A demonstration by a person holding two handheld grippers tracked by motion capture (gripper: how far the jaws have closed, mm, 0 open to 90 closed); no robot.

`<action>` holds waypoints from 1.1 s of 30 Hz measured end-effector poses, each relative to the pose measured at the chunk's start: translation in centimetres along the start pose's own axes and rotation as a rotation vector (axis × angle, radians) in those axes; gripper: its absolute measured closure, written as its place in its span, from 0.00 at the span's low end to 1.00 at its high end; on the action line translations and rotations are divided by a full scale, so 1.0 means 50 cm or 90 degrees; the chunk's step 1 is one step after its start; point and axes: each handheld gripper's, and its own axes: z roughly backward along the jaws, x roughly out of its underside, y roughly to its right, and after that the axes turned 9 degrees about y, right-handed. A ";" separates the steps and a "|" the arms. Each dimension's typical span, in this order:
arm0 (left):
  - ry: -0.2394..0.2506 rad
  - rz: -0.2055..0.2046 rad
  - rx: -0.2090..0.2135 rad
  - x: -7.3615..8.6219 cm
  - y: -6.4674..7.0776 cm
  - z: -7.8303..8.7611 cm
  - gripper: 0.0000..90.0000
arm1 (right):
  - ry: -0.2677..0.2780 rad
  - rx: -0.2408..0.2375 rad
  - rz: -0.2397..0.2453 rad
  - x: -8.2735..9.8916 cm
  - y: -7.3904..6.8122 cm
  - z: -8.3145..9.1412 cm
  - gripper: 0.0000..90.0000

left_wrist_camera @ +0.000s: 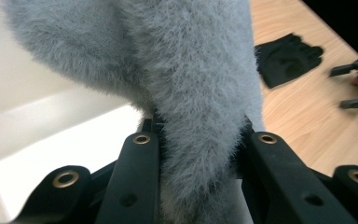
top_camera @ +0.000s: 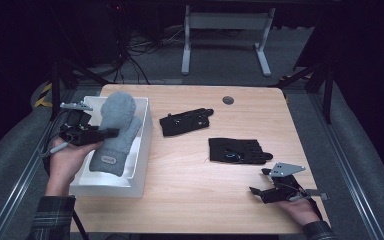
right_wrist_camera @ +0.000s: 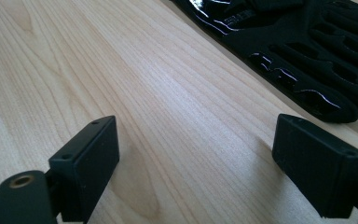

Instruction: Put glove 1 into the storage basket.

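A fluffy grey mitten [top_camera: 116, 129] hangs partly inside the white bin [top_camera: 146, 142] at the table's left, cuff end low and tip leaning on the bin's far wall. My left gripper [top_camera: 111, 133] is shut on it; in the left gripper view both jaws of that gripper [left_wrist_camera: 198, 135] press into the mitten's [left_wrist_camera: 191, 70] fur. Two black gloves lie flat on the wood, one at the middle [top_camera: 186, 121] and one further right [top_camera: 239, 150]. My right gripper [top_camera: 259, 181] rests low near the front right corner, open, jaws [right_wrist_camera: 196, 144] wide with bare wood between them and the black glove [right_wrist_camera: 307, 46] just beyond.
A small round grey cap [top_camera: 228, 100] sits in the tabletop near the far edge. The light wooden table [top_camera: 205, 200] ends close behind the right hand. A white desk frame [top_camera: 225, 30] stands on the floor beyond. The right gripper [left_wrist_camera: 354, 84] appears far off past a glove [left_wrist_camera: 286, 58].
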 end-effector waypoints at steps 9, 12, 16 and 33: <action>-0.046 0.032 -0.035 0.040 -0.046 -0.042 0.82 | 0.000 0.000 0.000 0.000 0.000 0.000 0.17; -0.057 0.046 -0.039 0.051 -0.061 -0.056 0.82 | 0.000 0.000 -0.001 0.000 0.000 0.000 0.17; -0.072 0.059 -0.040 0.063 -0.075 -0.076 0.82 | 0.000 0.001 0.000 0.000 0.000 0.000 0.17; -0.149 0.093 -0.065 0.099 -0.125 -0.145 0.79 | 0.000 0.001 0.000 0.000 0.000 0.000 0.17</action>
